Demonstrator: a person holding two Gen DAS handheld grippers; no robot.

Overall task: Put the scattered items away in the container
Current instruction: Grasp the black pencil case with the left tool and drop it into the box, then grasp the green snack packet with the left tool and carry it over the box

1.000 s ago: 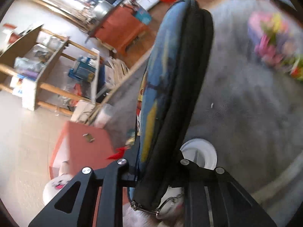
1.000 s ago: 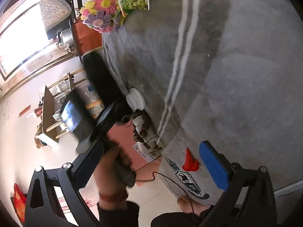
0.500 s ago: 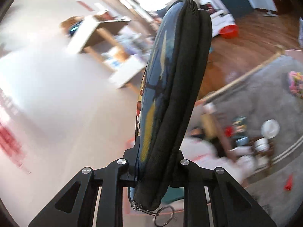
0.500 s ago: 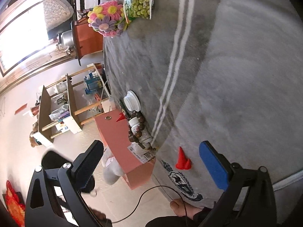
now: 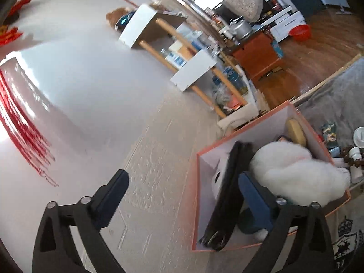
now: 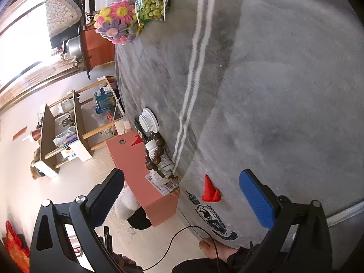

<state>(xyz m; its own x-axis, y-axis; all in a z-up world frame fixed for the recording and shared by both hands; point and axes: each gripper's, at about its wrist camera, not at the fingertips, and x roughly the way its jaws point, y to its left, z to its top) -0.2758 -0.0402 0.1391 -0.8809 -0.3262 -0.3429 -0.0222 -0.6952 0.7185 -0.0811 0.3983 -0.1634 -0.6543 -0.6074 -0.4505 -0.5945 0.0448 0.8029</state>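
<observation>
The pink box (image 5: 261, 132) stands on the pale floor at the edge of the grey rug (image 6: 284, 91). Inside it lie a white plush toy (image 5: 295, 170) and the dark zip pouch (image 5: 229, 193), which stands on edge just off the right finger. My left gripper (image 5: 182, 177) hovers above the box, its jaws opening, the pads clear of the pouch. My right gripper (image 6: 182, 175) hangs open and empty over the rug. Below it are red cones (image 6: 210, 191), a bead bracelet (image 6: 157, 150), a white bottle (image 6: 163, 163) and a white lid (image 6: 149, 122).
A flower toy (image 6: 118, 22) and a green snack bag (image 6: 152, 0) lie at the rug's far end. A wooden shelf rack (image 6: 63, 132) and an orange cabinet (image 5: 257, 52) stand beyond the box. A person's foot (image 6: 211, 248) and a black cable sit near the rug's corner.
The left gripper swung from the rug over to the box and up, then let go of the pouch, which now stands in the box. The right gripper stayed put.
</observation>
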